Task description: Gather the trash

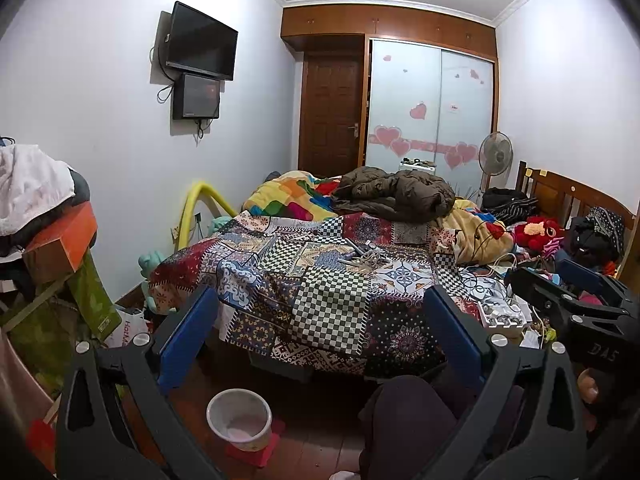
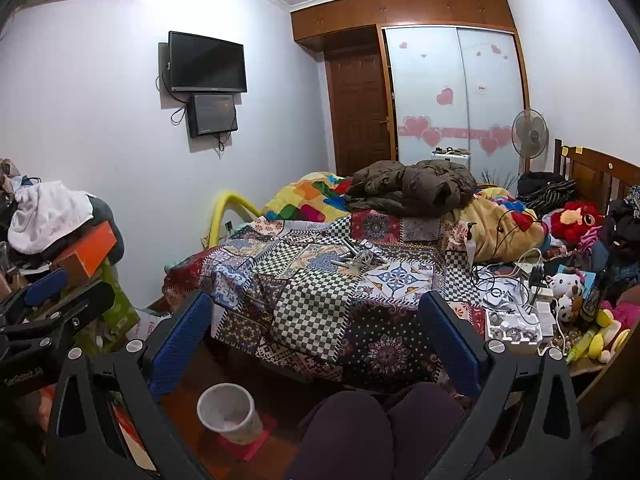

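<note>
A small white waste bin (image 1: 239,418) stands on a red mat on the floor at the foot of the bed; it also shows in the right wrist view (image 2: 229,412). A small pile of scraps and wrappers (image 1: 362,258) lies on the patchwork bedspread (image 1: 320,300); the pile also shows in the right wrist view (image 2: 358,260). My left gripper (image 1: 320,336) is open and empty, held above the floor in front of the bed. My right gripper (image 2: 316,336) is open and empty too. Each gripper shows at the other view's edge.
The bed's right side holds cables, a white tray (image 2: 514,330), plush toys (image 2: 576,216) and bottles. A brown jacket (image 1: 394,192) lies further back. Clothes and an orange box (image 1: 60,240) are piled at left. My knees (image 2: 384,428) are below the grippers.
</note>
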Demonstrator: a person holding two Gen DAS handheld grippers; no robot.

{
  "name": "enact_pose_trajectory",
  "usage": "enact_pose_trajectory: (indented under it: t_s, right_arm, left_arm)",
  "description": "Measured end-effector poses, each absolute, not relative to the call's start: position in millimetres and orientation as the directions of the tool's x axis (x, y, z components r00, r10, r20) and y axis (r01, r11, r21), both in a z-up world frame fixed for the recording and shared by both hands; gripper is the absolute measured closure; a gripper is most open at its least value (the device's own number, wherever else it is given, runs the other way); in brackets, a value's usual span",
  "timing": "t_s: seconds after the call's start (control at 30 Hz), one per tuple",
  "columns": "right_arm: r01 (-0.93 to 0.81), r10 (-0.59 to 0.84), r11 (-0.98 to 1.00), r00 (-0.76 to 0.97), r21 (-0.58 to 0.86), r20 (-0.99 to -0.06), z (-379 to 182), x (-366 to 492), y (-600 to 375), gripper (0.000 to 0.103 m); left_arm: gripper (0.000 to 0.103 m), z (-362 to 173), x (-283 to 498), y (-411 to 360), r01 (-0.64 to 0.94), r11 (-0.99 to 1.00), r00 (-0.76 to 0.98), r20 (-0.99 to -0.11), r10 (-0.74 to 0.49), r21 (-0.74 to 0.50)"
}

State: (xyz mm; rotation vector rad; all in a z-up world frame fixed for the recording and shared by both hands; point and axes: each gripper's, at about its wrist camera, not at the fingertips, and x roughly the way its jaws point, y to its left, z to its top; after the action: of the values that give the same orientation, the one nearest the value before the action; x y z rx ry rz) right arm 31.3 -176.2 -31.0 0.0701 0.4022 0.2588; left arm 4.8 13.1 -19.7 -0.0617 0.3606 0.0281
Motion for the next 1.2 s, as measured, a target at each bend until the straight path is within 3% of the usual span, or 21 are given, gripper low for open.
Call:
enact_pose_trajectory:
  t_s: [1.2]
  right_arm:
    - [-0.241,0.268,0.963,0.884,0.119,-0.382,-32.3,27.6,-170.6,0.0]
  left_arm:
    - [0.0,-31.8,8.7,13.3,-0.043,0.997,0.928,-0.373,0.015,-0.069]
